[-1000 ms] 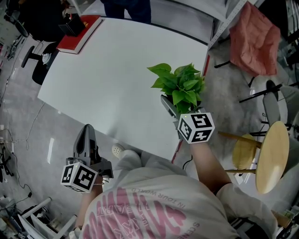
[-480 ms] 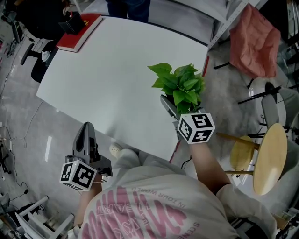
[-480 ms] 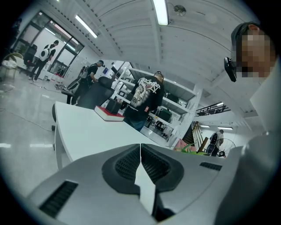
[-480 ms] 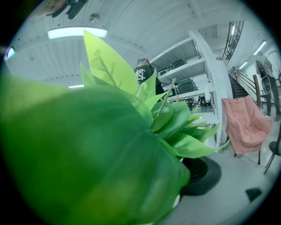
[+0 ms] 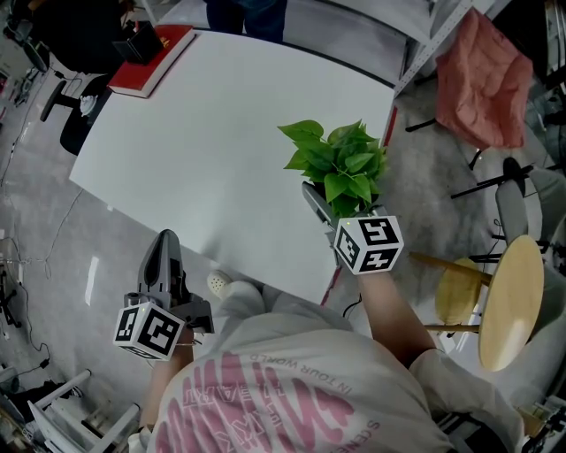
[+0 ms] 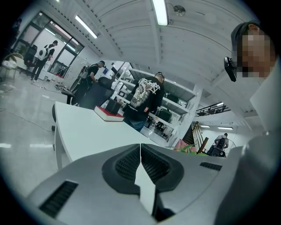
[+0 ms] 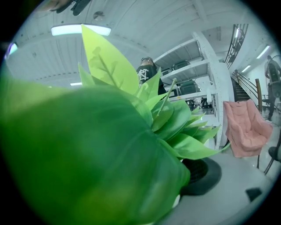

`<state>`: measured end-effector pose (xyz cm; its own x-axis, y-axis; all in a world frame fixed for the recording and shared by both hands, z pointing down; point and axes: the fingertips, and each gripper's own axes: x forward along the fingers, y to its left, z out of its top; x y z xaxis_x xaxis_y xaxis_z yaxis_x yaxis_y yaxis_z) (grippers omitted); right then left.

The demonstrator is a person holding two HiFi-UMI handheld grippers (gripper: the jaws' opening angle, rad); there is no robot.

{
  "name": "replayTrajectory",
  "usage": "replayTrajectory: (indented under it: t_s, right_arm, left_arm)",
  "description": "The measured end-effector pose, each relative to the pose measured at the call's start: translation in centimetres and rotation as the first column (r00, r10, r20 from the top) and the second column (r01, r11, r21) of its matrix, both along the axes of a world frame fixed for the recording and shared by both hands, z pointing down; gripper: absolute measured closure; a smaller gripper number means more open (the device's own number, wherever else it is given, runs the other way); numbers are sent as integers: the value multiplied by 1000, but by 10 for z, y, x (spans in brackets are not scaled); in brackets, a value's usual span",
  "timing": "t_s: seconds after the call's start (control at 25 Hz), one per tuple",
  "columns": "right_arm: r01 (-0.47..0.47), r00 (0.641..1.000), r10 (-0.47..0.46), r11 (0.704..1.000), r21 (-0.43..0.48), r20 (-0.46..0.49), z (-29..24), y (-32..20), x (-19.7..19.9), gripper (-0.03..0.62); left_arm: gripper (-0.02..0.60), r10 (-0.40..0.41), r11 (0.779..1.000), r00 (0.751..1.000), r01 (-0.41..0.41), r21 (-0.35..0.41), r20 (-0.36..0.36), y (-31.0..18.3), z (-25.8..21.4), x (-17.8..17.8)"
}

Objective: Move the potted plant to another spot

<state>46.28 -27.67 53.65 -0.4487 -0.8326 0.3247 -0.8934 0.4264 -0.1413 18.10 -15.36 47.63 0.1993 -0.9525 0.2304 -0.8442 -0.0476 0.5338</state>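
Observation:
The potted plant (image 5: 340,164), broad green leaves over a white pot, stands at the right edge of the white table (image 5: 203,142). My right gripper (image 5: 340,193) reaches in from the near side with its jaws on either side of the pot and grips it; leaves hide most of the jaws. In the right gripper view the potted plant's leaves (image 7: 131,132) fill the frame, with one dark pad (image 7: 206,173) showing beside a sliver of white pot. My left gripper (image 5: 162,246) hangs off the table at the lower left, jaws pressed together and holding nothing (image 6: 140,151).
A red book (image 5: 150,57) with a black box (image 5: 137,44) on it lies at the table's far left corner. A person (image 5: 243,13) stands at the far edge. A pink-covered chair (image 5: 482,80) and round wooden stools (image 5: 513,296) stand to the right.
Almost nothing differs. The right gripper and the plant have shifted a touch to the left together; the left gripper keeps its place.

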Motion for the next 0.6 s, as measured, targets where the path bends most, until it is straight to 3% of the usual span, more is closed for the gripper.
replayTrajectory:
  t_s: [0.6]
  right_arm:
    - [0,1000,0,1000,6,-8,0,0,0,54]
  left_arm:
    - [557,-14,1000,1000,14,-4,-1,3,1,1]
